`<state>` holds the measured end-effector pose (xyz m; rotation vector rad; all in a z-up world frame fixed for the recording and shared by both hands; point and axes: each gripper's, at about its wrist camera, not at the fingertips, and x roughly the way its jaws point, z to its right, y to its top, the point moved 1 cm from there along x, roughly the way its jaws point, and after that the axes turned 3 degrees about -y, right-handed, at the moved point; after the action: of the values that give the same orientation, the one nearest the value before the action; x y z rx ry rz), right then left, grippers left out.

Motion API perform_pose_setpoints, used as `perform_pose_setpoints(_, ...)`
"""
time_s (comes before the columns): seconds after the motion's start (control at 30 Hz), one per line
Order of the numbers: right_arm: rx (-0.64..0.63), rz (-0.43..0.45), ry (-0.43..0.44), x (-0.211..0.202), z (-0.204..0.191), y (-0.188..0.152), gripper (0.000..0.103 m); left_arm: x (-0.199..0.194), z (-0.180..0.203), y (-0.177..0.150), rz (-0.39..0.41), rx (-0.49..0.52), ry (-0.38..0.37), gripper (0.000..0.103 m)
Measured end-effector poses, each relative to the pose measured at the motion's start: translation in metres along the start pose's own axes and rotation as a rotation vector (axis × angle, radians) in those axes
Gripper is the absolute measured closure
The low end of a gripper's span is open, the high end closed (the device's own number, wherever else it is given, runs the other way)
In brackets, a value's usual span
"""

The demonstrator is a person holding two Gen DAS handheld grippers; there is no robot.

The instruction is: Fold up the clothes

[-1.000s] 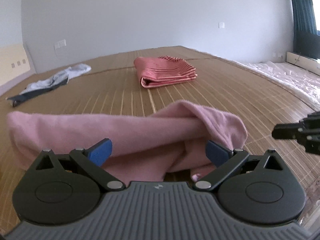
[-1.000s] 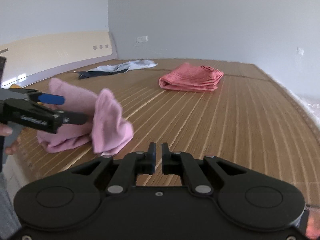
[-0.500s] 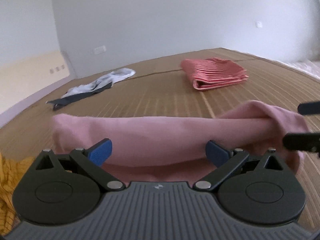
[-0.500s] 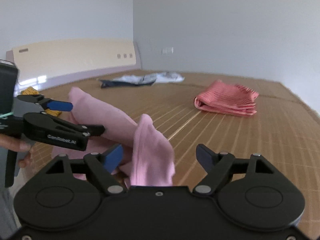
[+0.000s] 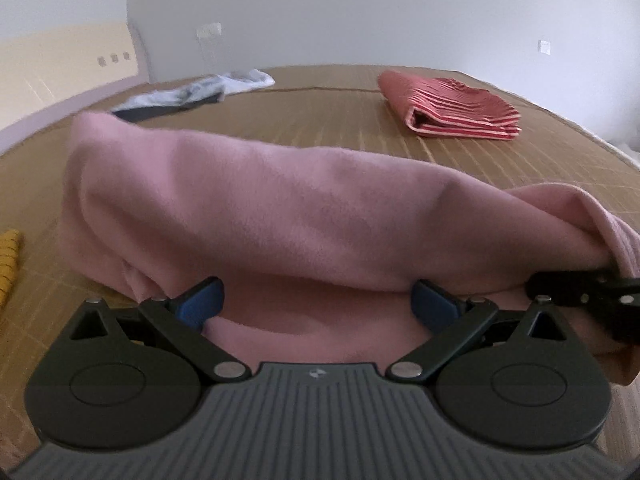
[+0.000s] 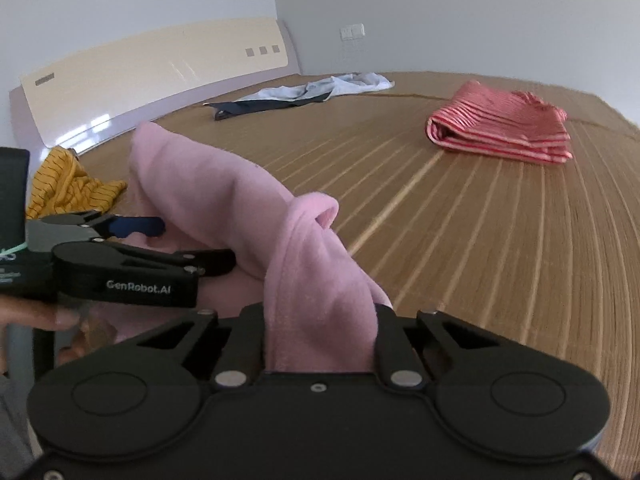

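A soft pink fleece garment lies bunched in a long roll on the woven bamboo mat that covers the bed, close to the near edge. The right gripper, black with its two fingers drawn in, is clamped on a gathered end of that pink fleece, which rises in a twisted fold between the fingers. The left gripper has its blue-padded fingers spread wide apart, holding nothing; the pink cloth sits between and just past the pads, and from its own camera I cannot tell whether the pads touch it. In the right wrist view the same left tool comes in from the left side, black with a white printed label, a person's fingers wrapped under it. Farther out on the mat sits a neatly folded red-and-white striped garment, well apart from the pink one. Near the cream headboard lies a crumpled light-blue and navy garment, and a mustard-yellow striped garment is heaped at the mat's left edge.
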<state>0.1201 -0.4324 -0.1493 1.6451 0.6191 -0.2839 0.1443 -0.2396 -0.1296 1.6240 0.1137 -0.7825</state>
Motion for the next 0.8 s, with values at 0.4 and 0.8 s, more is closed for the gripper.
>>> perform_pose_setpoints(0.4, 0.032, -0.027, -0.146, -0.072, 0.048, -0.032, 0.09, -0.021, 0.083, -0.019, -0.039, 0.144, -0.219, 0.001)
perform_pose_setpoints(0.8, 0.058, -0.021, -0.266, -0.109, 0.059, -0.045, 0.069, -0.037, 0.11, -0.029, -0.027, 0.21, -0.25, 0.001)
